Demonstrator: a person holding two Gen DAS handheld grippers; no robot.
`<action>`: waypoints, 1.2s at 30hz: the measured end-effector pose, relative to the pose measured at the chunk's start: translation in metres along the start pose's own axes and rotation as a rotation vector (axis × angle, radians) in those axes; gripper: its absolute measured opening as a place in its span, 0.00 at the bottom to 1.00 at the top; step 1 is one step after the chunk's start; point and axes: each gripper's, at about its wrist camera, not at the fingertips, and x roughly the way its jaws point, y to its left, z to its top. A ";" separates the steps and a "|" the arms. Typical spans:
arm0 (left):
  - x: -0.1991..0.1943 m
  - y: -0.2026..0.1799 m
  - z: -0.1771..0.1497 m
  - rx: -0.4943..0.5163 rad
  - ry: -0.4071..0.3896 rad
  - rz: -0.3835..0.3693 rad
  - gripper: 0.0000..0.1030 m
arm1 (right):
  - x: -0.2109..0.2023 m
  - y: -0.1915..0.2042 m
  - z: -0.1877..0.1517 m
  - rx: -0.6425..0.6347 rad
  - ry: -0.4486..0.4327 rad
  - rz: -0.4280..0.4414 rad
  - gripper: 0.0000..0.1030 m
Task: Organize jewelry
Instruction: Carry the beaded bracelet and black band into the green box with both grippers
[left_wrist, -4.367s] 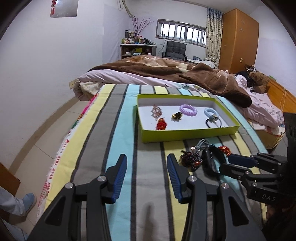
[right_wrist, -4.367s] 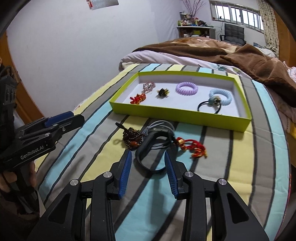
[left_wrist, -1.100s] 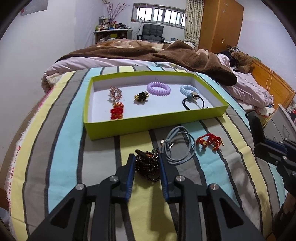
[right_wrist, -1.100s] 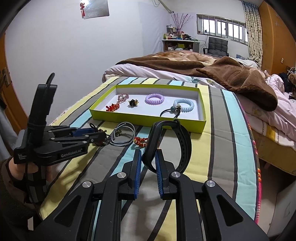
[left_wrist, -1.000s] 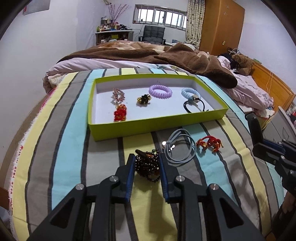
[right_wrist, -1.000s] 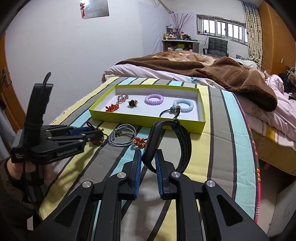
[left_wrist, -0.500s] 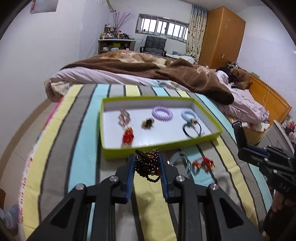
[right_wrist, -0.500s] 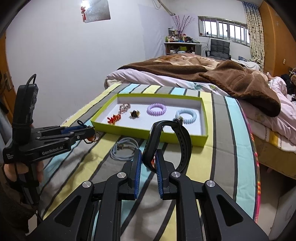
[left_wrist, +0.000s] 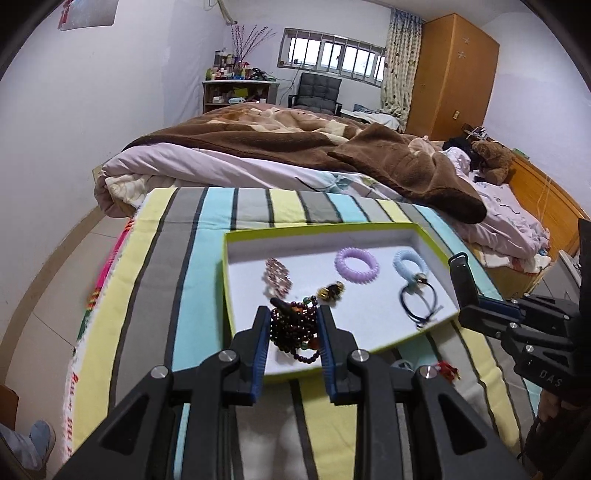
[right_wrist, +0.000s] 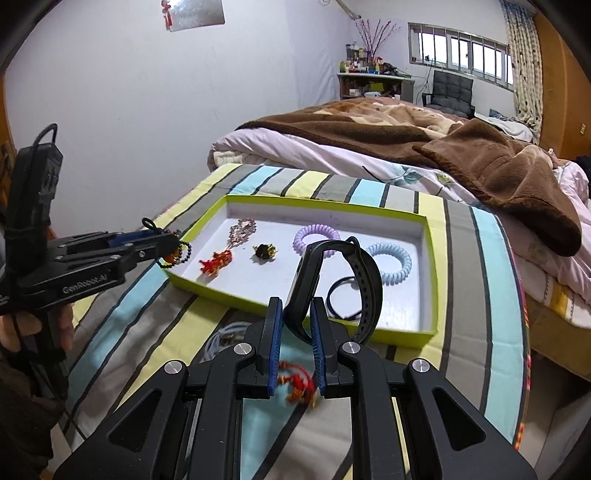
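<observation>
bead bracelet (left_wrist: 293, 328) pinched over tray (left_wrist: 424, 334), left gripper (left_wrist: 291, 345)

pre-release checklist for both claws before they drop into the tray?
1. Left claw shut on beaded bracelet: ok.
2. Right claw shut on black wristband: ok.
3. Bracelet over the green tray: ok, hanging above its near left corner.
4. Wristband fully past the near wall: cannot tell.
5. Landing spot free: not ok on the right, where a black hair tie lies under the wristband.
6. Red knot charm and grey cord remain on the striped blanket: ok, for later.
</observation>
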 end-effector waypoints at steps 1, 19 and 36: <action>0.003 0.001 0.001 0.002 0.004 0.003 0.26 | 0.004 -0.001 0.003 0.001 0.006 0.001 0.15; 0.051 0.016 0.005 -0.031 0.079 -0.003 0.26 | 0.082 -0.004 0.023 -0.018 0.147 0.031 0.15; 0.057 0.014 0.003 -0.023 0.105 -0.018 0.27 | 0.092 0.001 0.024 -0.045 0.173 0.022 0.15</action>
